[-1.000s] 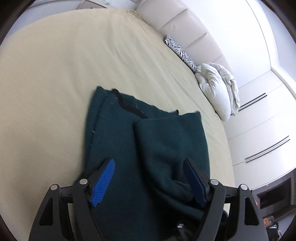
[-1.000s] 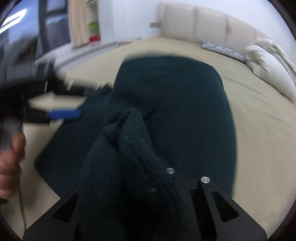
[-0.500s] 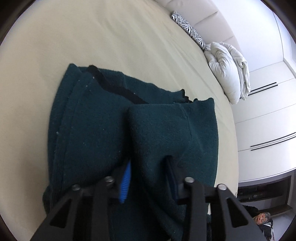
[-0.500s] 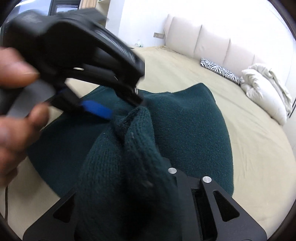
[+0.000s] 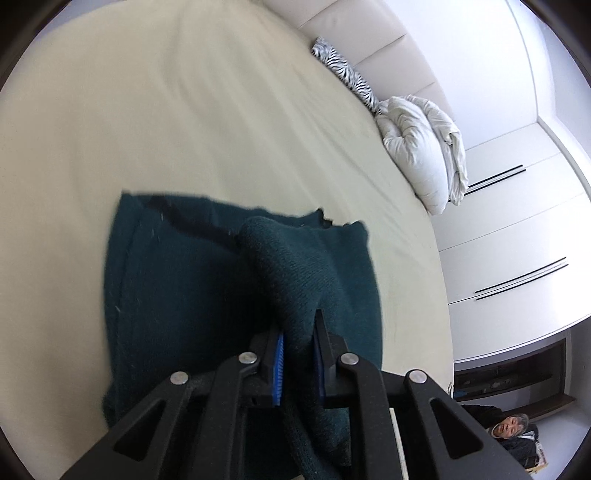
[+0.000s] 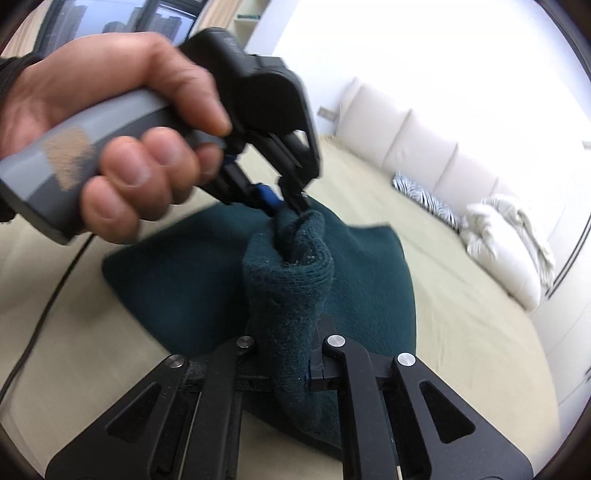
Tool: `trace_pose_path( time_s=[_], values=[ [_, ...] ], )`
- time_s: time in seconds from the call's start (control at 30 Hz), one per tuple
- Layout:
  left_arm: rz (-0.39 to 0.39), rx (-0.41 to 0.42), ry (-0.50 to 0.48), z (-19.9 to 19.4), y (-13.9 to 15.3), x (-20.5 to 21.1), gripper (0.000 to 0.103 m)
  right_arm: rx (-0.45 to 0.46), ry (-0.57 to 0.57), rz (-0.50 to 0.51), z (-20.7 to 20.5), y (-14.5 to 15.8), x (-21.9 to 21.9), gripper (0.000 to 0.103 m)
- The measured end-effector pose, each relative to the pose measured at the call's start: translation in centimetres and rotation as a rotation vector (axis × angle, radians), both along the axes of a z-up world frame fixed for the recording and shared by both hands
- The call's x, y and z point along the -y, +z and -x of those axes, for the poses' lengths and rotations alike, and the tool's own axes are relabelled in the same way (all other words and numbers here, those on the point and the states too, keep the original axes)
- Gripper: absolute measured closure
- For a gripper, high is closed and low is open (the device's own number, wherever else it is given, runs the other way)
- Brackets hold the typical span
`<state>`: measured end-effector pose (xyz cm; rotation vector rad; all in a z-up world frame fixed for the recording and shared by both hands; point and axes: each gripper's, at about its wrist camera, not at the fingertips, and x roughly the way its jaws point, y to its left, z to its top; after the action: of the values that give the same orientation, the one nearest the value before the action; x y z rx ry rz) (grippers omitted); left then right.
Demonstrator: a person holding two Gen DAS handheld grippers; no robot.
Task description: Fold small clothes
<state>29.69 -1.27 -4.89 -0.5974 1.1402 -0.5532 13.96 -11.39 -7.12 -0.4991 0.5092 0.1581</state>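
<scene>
A dark green knit garment (image 5: 177,295) lies partly folded on the beige bed (image 5: 184,122). My left gripper (image 5: 298,350) is shut on a raised fold of the garment near its right side. My right gripper (image 6: 288,354) is shut on another bunch of the same garment (image 6: 291,280) and holds it up off the bed. In the right wrist view the left gripper (image 6: 284,201), held in a hand, pinches the top of that lifted fold. The rest of the garment (image 6: 177,280) lies flat below.
A white duvet (image 5: 424,147) and a zebra-print pillow (image 5: 347,74) lie along the padded headboard (image 5: 369,33). White wardrobes (image 5: 517,240) stand beyond the bed. A black cable (image 6: 40,325) trails over the sheet. A person (image 5: 511,430) sits low at the far right.
My left gripper went from open over the garment to shut on a fold of it. Both grippers have lifted that fold off the bed.
</scene>
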Motion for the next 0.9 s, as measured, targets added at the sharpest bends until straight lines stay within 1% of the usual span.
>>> trace_pose_path(
  time_s=[0.1,0.2,0.27,0.37,0.47,0.53,0.57,0.63,0.7,0.73,0.77,0.8,0.83,0.87,0.9],
  values=[
    [-0.029,0.038,-0.006,-0.2,1.2,-1.7,0.089,0.012,0.046,0.018,0.1,0.0,-1.9,0.096],
    [-0.060,0.046,0.011,-0.7,1.0,-3.9,0.089,0.009,0.108,0.029,-0.2,-0.3,-3.9,0.096],
    [-0.073,0.038,0.023,-0.9,0.2,-5.2,0.089,-0.006,0.144,0.041,-1.1,-1.1,-4.8,0.096],
    [-0.076,0.011,0.036,-1.3,-1.8,-6.9,0.089,-0.041,0.179,0.056,-1.2,-2.3,-6.7,0.096],
    [-0.083,-0.003,0.035,-1.6,-3.8,-7.1,0.089,-0.092,0.195,0.122,-2.8,-4.7,-7.8,0.095],
    [-0.075,0.005,0.037,-1.6,-4.4,-7.2,0.088,-0.118,0.195,0.129,-3.0,-5.3,-8.0,0.095],
    [-0.064,0.003,0.042,-1.5,-4.7,-7.3,0.087,-0.129,0.198,0.123,-2.9,-5.3,-7.9,0.092],
    [-0.042,-0.003,0.049,-1.4,-4.9,-7.8,0.085,-0.159,0.211,0.077,-3.1,-4.6,-7.7,0.090],
    [-0.058,0.005,0.052,-1.4,-4.7,-8.0,0.084,-0.208,0.242,0.021,-2.8,-4.1,-7.4,0.080],
    [-0.078,0.014,0.055,-1.2,-4.3,-8.1,0.082,-0.234,0.260,-0.017,-2.4,-3.7,-7.0,0.078],
    [-0.115,0.027,0.062,-1.0,-3.8,-8.2,0.077,-0.261,0.277,-0.066,-2.2,-3.2,-5.8,0.077],
    [-0.161,0.046,0.077,-0.7,-3.1,-8.4,0.075,-0.297,0.291,-0.131,-1.7,-2.7,-4.9,0.077],
    [-0.200,0.067,0.097,-0.3,-2.2,-8.6,0.074,-0.345,0.298,-0.207,-1.3,-2.2,-3.7,0.077],
    [-0.241,0.099,0.119,0.2,-1.2,-8.8,0.074,-0.378,0.296,-0.282,0.0,-1.6,-3.4,0.077],
    [-0.279,0.142,0.134,0.7,0.1,-8.6,0.074,-0.400,0.280,-0.377,0.4,-0.9,-1.4,0.077]
  ],
)
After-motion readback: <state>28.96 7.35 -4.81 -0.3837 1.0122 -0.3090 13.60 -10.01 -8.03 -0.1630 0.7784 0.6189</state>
